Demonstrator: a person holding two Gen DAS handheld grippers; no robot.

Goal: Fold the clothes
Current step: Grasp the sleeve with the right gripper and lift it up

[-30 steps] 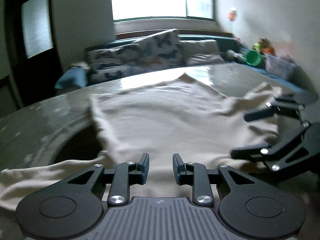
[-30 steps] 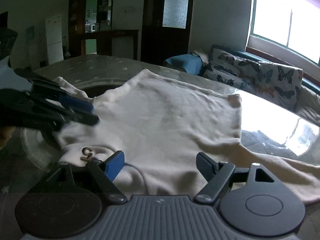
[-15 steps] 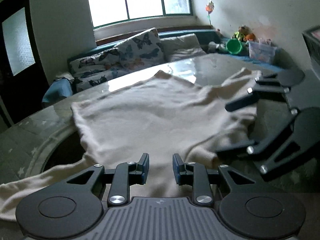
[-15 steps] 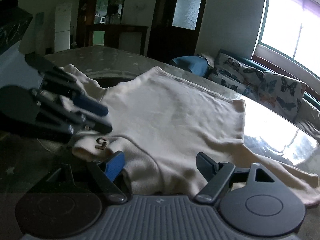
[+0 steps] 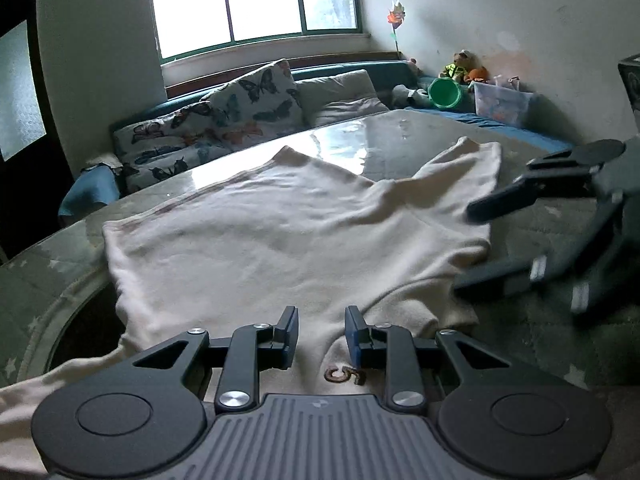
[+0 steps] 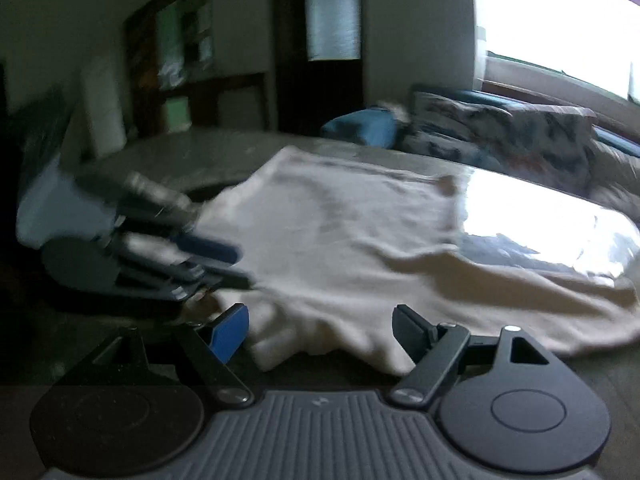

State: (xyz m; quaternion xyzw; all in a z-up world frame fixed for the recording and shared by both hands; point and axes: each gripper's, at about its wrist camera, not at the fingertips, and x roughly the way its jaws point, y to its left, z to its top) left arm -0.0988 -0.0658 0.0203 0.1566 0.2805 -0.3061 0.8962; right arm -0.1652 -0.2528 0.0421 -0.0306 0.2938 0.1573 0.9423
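One cream garment (image 5: 280, 232) lies spread on the glossy round surface (image 5: 380, 140), its body mostly flat with shallow wrinkles. Two sleeves show in the left wrist view: one trails off toward the lower left edge of the surface, the other stretches away to the upper right. Near the neckline sits a single small brown emblem (image 5: 345, 375), just behind the left gripper (image 5: 321, 334).

That left gripper hangs low over the collar end of the garment. Its jaws stand narrowly apart, with cloth visible in the gap below them; whether the pads pinch the fabric or merely hover over it cannot be told.

The right gripper (image 6: 320, 330) points at the garment's near rumpled edge from the side. Its jaws are spread wide with nothing pressed between them; the cloth edge lies just ahead of and below the gap. The right wrist view is blurred.

Each gripper appears in the other's view: the right one at the far right edge of the left wrist picture, the left one at the left of the right wrist picture.

Beyond the surface stands one teal sofa (image 5: 360, 70) under one window (image 5: 256, 0). On it rest three cushions, two butterfly-printed (image 5: 256, 96) and one plain. At the sofa's far end are one green bucket (image 5: 445, 93), one clear storage bin (image 5: 502, 102) and a few soft toys (image 5: 464, 66), with one pinwheel (image 5: 395, 20) standing nearby.
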